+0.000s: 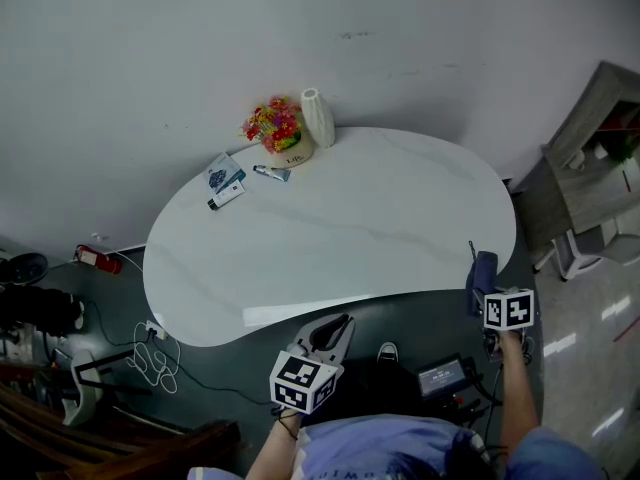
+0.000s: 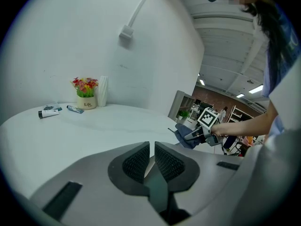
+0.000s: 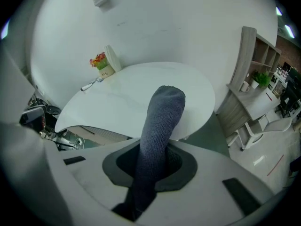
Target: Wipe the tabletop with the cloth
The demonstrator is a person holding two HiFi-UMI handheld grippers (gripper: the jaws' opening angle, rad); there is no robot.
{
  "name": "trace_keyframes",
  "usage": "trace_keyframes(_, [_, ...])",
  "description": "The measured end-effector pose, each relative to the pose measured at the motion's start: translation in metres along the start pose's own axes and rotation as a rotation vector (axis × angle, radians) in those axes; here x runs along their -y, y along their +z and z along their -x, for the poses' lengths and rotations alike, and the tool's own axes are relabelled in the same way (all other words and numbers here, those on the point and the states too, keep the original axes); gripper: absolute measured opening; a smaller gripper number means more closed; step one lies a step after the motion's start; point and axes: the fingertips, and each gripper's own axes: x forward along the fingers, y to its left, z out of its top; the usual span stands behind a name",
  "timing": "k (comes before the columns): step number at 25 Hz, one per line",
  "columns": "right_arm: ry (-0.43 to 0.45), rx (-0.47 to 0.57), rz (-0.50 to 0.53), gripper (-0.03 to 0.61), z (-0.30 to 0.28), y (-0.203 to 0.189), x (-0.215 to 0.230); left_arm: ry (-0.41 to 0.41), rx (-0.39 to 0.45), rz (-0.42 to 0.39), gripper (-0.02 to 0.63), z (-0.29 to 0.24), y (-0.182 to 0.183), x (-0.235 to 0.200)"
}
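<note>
Gripping 1 dark blue-grey cloth [image 3: 159, 124], the right tongs [image 1: 487, 291] are clenched on it. The cloth sticks out fwd betw. the 2 jaws, and in head view it sits at the right edge of the white surface [image 1: 350, 238]. Whether it touches the top I cannot tell.

The left tongs [image 2: 151, 160] are held nr. the front edge of the surface, jaws almost together w/ only a thin slit and nothing inside.

At the far side of the surface stand 5 small things in 1 group:
- 1 pot of flowers [image 1: 277, 130].
- 1 white vase [image 1: 317, 116], just beside the pot.
- 1 small tube [image 1: 271, 172], nr. the pot.
- 1 black-and-white tube [image 1: 227, 194], further left.
- 1 flat packet [image 1: 219, 175], just beside the 2nd tube.

On the floor left of the surface lies 1 white cable coil [image 1: 155, 360]. 1 grey shelf unit [image 1: 590, 158] stands at the right.
</note>
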Motion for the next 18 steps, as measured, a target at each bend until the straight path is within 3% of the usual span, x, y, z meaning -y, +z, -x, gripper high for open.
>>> trace_keyframes(11, [0.225, 0.117, 0.147, 0.060, 0.023, 0.037, -0.119, 0.103, 0.028, 0.036, 0.037, 0.034, -0.007, -0.008])
trace_keyframes(18, [0.331, 0.116, 0.286, 0.060, 0.034, 0.026, -0.197, 0.160, 0.045, 0.079, 0.037, 0.061, -0.023, -0.012])
